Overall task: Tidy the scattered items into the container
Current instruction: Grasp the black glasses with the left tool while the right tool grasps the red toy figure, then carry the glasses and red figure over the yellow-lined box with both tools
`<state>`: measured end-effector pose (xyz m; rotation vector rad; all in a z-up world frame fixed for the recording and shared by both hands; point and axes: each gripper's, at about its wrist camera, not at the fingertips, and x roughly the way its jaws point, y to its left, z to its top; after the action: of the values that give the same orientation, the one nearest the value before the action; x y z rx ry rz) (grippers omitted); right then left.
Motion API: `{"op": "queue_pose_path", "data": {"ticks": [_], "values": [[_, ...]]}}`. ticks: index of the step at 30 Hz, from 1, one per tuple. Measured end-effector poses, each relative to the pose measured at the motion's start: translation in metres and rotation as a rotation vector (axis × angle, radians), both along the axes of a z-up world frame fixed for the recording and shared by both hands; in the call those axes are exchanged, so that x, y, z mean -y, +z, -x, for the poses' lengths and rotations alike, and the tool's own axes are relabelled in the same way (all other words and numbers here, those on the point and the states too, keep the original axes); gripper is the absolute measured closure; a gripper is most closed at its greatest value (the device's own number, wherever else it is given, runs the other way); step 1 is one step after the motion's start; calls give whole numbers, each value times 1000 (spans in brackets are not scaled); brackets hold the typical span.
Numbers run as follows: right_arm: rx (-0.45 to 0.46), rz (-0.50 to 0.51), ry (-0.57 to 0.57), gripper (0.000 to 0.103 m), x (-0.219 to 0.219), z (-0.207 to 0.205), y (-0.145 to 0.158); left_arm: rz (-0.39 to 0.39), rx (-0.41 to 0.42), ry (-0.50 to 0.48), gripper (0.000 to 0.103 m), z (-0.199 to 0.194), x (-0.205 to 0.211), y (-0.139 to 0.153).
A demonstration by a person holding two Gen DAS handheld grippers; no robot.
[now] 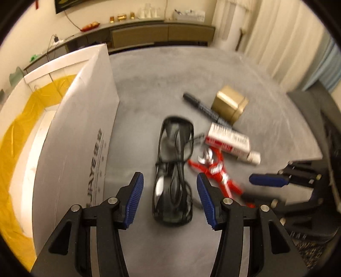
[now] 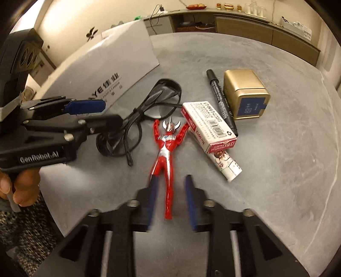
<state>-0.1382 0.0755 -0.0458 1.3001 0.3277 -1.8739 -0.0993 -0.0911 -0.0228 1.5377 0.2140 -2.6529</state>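
Glasses point(image 1: 173, 170) beside red figure point(image 2: 166, 153), carton point(image 2: 210, 127), marker point(image 2: 221, 102)

One each — glasses point(image 2: 136, 119), figure point(image 2: 166, 153), marker point(image 2: 221, 102), tin point(image 2: 245, 93) — two cartons point(image 2: 208, 125).

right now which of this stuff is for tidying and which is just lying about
For the job: glasses, red figure, marker, gold tin, red-and-white box, white container.
Lying about: sideboard with its ornaments.

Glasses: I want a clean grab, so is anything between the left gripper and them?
Nothing visible: the left gripper is open with the glasses between its fingers; the red figure lies just beside them.
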Motion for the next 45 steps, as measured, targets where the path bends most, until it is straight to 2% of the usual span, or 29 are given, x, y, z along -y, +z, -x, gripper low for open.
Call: {"op": "queue_pose_path", "data": {"ticks": [3,6,10,11,12,16,24,28,38,45], "values": [[-19,-6,7,65,12,0,-6,-10,31,14,48,13,0,-17],[-65,-19,27,58,28,1,-12,21,59,33,48,23,0,-33],[-142,-39,42,57,45,2,-11,62,44,41,49,28,-4,-40],[-146,-52,39,73,47,2,-10,65,40,41,55,29,-4,-40],[-143,-60,38,82,48,3,-9,69,35,41,67,29,-4,-40],[-110,-55,18,82,40,4,-7,44,32,59,67,26,2,-39],[-29,59,-15,82,17,4,13,-12,-37,74,67,7,9,-7],[-20,89,-32,82,15,8,24,-26,-68,74,67,-1,13,8],[-63,158,-51,82,21,-1,46,-47,-152,86,67,-15,29,45],[-109,226,-69,82,43,1,71,-40,-223,126,67,-27,45,72]]}}
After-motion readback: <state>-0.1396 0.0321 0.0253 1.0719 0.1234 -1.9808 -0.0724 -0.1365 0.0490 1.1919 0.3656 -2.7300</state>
